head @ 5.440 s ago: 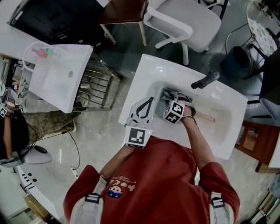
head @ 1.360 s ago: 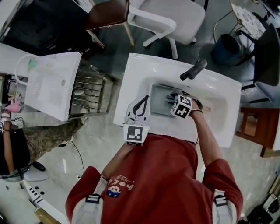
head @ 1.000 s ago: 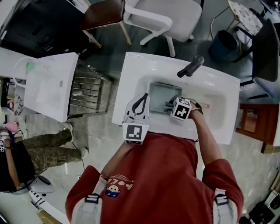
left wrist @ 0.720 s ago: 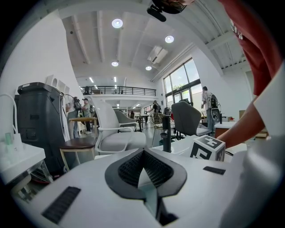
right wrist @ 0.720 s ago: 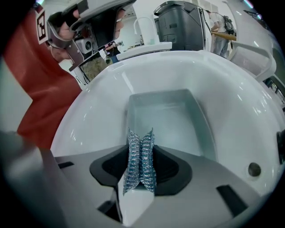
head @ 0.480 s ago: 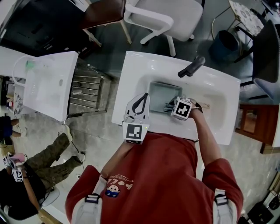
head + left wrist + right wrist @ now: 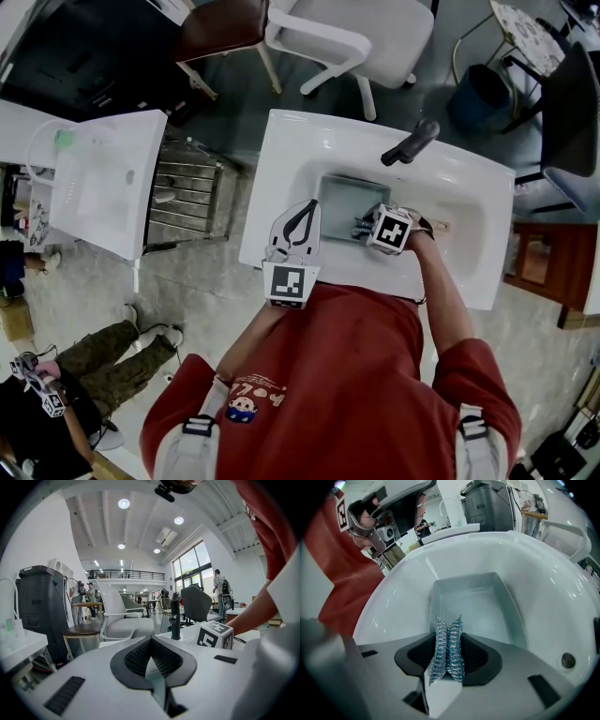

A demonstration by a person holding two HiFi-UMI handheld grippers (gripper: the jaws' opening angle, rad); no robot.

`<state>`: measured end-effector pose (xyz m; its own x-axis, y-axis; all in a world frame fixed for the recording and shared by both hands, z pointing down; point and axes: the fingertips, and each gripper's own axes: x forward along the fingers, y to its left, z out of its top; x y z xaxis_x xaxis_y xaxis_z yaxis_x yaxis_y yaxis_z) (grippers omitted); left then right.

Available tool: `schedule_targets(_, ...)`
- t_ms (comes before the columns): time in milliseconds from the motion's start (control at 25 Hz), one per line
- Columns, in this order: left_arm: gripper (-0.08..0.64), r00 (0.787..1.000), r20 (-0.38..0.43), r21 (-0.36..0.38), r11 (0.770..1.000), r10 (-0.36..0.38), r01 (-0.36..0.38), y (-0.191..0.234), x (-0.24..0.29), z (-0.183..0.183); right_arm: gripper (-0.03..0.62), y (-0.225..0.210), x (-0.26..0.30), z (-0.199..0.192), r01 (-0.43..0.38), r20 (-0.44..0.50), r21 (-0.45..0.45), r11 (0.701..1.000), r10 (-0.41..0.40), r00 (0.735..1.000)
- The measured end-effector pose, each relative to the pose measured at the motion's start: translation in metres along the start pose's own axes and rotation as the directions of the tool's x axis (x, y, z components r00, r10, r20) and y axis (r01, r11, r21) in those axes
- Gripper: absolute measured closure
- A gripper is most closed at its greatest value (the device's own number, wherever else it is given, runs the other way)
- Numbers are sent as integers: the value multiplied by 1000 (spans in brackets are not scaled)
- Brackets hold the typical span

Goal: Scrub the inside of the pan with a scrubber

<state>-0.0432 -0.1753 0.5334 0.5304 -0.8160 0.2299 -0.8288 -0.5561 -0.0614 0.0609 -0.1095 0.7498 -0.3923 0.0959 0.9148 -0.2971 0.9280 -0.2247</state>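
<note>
A rectangular grey metal pan [image 7: 345,202] lies in the white sink [image 7: 473,192]; in the right gripper view the pan [image 7: 474,605] has a bare, wet-looking bottom. My right gripper [image 7: 362,227] is at the pan's near right corner, shut on a silvery-blue mesh scrubber [image 7: 448,651] that stands pinched between its jaws [image 7: 449,632]. Whether the scrubber touches the pan cannot be told. My left gripper [image 7: 310,205] rests on the sink's near left rim, beside the pan. Seen in its own view, the left gripper [image 7: 150,641] is shut with nothing in it.
A black faucet [image 7: 411,142] stands on the sink's far rim. A wooden handle [image 7: 441,226] lies in the basin right of my right hand. A white chair [image 7: 361,37] is behind the sink. A second white basin [image 7: 103,178] and a metal rack [image 7: 192,202] stand to the left.
Since 1.4 s ago the right gripper with the scrubber has slid a little toward the pan's near edge. It has stayed nearly still for the last half second. The left gripper has not moved.
</note>
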Motion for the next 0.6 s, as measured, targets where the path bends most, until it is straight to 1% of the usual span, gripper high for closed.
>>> schedule_targets(160, 552, 1000, -7, 14, 1000, 4, -4, -1, 0, -1, 419, -14, -3, -5, 44, -4, 14, 999, -44, 999)
schedule_targets(320, 552, 1000, -12, 19, 1000, 5, -5, 0, -1, -2, 419, -21, -3, -5, 49, -1, 24, 998, -49, 999)
schedule_targets(480, 552, 1000, -7, 18, 1000, 10, -10, 1, -3, -2, 419, -29, -5, -2, 69, 19, 23, 997, -70, 997)
schedule_targets(600, 552, 1000, -11, 24, 1000, 10, -10, 3, -3, -2, 419, -37, -7, 2, 105, 41, 14, 994, -106, 994)
